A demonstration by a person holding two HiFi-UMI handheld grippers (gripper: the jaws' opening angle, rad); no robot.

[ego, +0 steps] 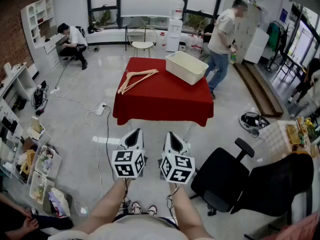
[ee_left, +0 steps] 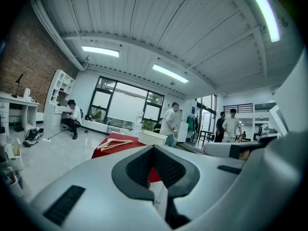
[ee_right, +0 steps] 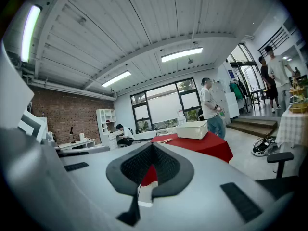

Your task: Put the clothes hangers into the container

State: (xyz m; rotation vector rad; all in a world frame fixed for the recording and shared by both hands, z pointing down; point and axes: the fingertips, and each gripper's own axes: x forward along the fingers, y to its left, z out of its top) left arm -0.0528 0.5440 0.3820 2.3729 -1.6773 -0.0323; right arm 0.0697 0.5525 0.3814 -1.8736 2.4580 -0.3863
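At the far left, on the grey floor, shallow white bins (ego: 43, 168) stood side by side near the person's feet, filled with small mixed items too jumbled to name, and an open box (ego: 35, 129) sat just behind them. Farther in, the red-draped table (ego: 165, 101) stood in the middle of the room. The wooden clothes hangers (ego: 136, 79) lay in a loose overlapping pile flat on the cloth on its left part, hooks toward the far edge. They were outside the container and well apart from it. In the foreground the left gripper (ego: 136, 132) was held nearly level and aimed at the table, well short of its near edge. Its jaws were pressed together at the tips with nothing between them. Just beside it the right gripper (ego: 170, 135) sat at the same height and the same tilt, its jaws likewise brought together and empty. Past them, on the table's far right corner, the white container (ego: 186, 67) rested upright and turned at an angle to the table edges. It was a rectangular tub with perforated walls, and its inside showed only plain white floor and walls. To its right a standing person (ego: 223, 39) was near the table's far corner, and two black office chairs (ego: 226, 179) stood on the floor at the near right.
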